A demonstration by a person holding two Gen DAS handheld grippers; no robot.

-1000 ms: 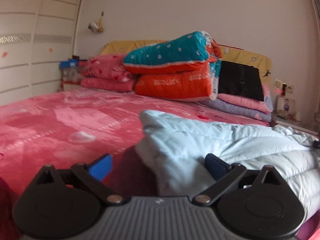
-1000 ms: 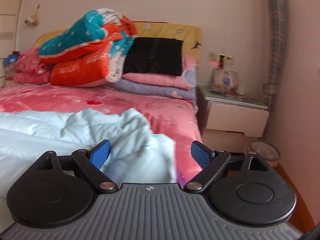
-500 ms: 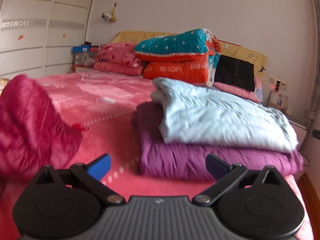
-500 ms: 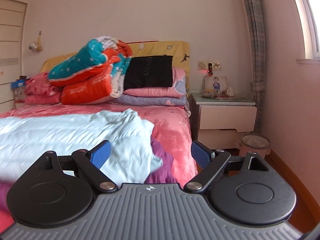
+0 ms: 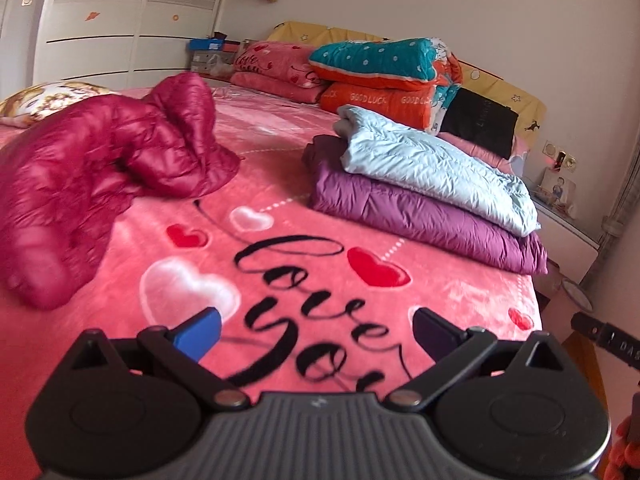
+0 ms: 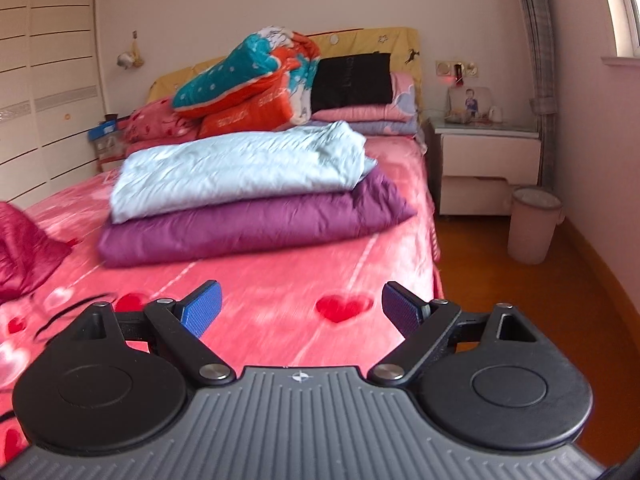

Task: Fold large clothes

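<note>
A folded pale blue down jacket (image 5: 432, 168) lies on top of a folded purple jacket (image 5: 424, 220) at the right side of the pink bed (image 5: 280, 264). The same stack shows in the right wrist view, pale blue jacket (image 6: 240, 168) over purple jacket (image 6: 248, 224). A crumpled crimson down jacket (image 5: 100, 168) lies unfolded on the left; its edge (image 6: 24, 252) shows at the left of the right wrist view. My left gripper (image 5: 316, 332) is open and empty above the bedspread. My right gripper (image 6: 300, 312) is open and empty, short of the stack.
Folded quilts (image 5: 380, 76) and pillows are piled at the headboard. A white wardrobe (image 5: 120, 20) stands at the left. Right of the bed are a nightstand (image 6: 488, 160) and a pink waste bin (image 6: 534, 224) on the orange floor.
Both grippers have drawn back and up from the pale blue jacket, which now rests folded on the purple one. The crimson jacket has come into the left wrist view.
</note>
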